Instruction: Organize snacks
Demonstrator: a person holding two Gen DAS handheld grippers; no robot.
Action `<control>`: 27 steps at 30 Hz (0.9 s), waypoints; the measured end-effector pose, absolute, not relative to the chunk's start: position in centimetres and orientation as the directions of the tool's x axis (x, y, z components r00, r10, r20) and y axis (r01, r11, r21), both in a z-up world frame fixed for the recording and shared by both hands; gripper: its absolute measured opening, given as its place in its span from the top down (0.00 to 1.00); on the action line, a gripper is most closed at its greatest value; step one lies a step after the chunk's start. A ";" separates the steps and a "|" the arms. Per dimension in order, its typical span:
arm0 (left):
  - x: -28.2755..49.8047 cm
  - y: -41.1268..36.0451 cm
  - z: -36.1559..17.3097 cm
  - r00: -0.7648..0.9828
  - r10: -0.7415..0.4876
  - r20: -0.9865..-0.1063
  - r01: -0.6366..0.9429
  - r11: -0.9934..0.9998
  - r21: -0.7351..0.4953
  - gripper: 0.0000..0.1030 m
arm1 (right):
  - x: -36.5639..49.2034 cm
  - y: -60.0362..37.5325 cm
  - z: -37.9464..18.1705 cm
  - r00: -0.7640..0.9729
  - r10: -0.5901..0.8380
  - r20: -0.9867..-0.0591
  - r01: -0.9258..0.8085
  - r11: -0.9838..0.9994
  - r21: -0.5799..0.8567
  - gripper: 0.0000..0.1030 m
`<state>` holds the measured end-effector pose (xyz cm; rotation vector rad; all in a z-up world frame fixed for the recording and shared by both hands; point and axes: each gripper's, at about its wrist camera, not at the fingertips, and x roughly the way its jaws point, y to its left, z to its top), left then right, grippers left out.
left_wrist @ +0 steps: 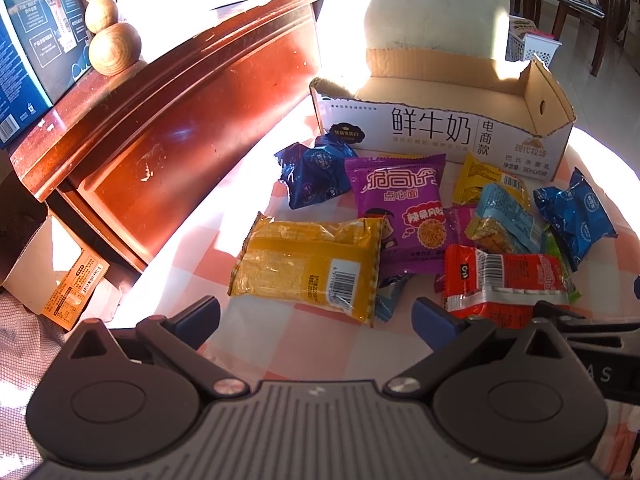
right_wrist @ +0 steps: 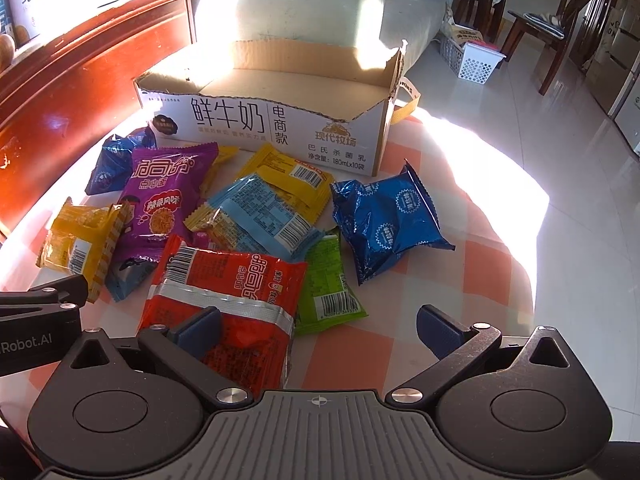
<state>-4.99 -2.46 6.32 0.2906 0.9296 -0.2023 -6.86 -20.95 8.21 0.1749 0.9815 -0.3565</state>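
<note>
Both tools spread wide and empty; snack packets unsorted on the checked surface (right_wrist: 420, 292).

Packets lie heaped in front of the cut-open milk carton (right_wrist: 280, 120), which looks empty. Right tool (right_wrist: 318, 326) hovers over the red packet (right_wrist: 232, 292); left tool (left_wrist: 316, 316) sits just short of the yellow packet (left_wrist: 308, 264). Risk: packets overlap, so a pinch may drag a neighbour; slick film could slip; glare hides edges.
</note>
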 end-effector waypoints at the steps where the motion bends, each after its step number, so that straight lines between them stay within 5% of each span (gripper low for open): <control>1: -5.0 -2.5 6.3 0.584 -0.046 -0.810 0.295 0.942 0.159 0.02 | -6.9 -21.0 8.2 0.504 -0.216 -0.836 0.371 0.928 -0.016 0.00; 27: -5.3 -2.5 6.5 0.571 -0.082 -0.817 0.320 0.939 0.129 0.02 | -7.3 -21.3 8.1 0.521 -0.200 -0.830 0.349 0.937 -0.007 0.00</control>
